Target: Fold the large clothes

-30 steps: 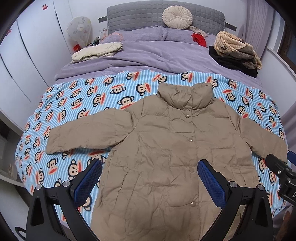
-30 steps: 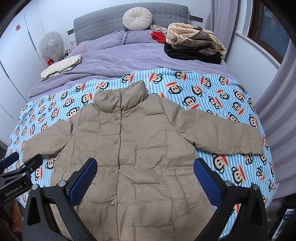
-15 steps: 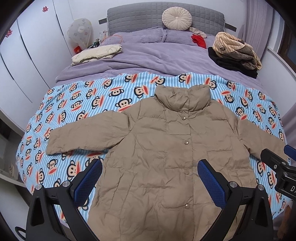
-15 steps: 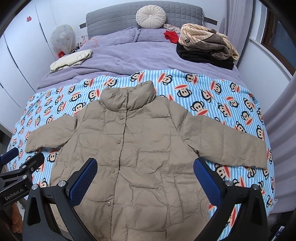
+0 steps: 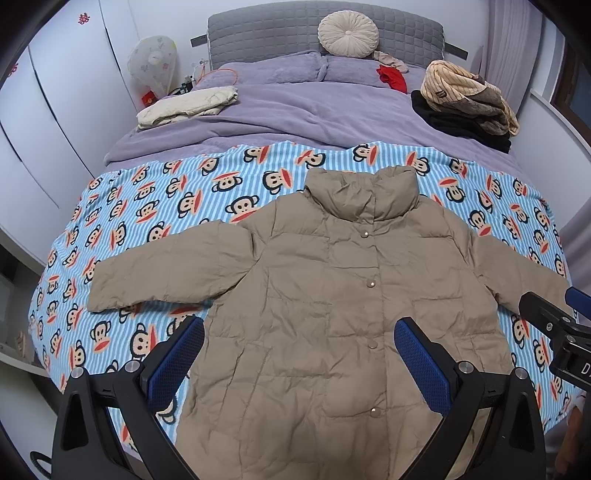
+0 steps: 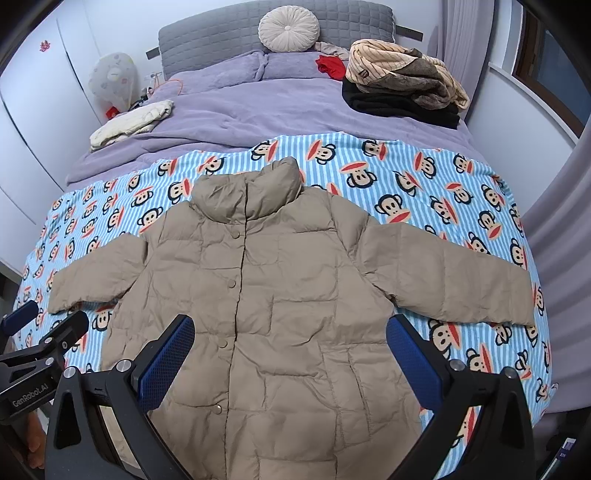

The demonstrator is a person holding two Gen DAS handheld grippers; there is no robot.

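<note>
Below, a beige quilted puffer jacket (image 5: 332,295) lies flat, sleeves spread, on the monkey-print striped blanket (image 5: 147,206). Both the left gripper (image 5: 299,354) and right gripper (image 6: 290,350) hover over its lower half, blue-padded fingers (image 6: 166,358) spread wide, grasping nothing.

Pretty standard bedroom: bed (image 5: 295,107) with a grey quilted headboard (image 5: 273,29) against a white wall, purple duvet (image 5: 295,110), round cream cushion (image 5: 348,34) up top. White wardrobe doors (image 5: 55,110) on the left, window (image 6: 554,62) and pale curtain (image 6: 565,206) on the right. Soft, even light.
</note>
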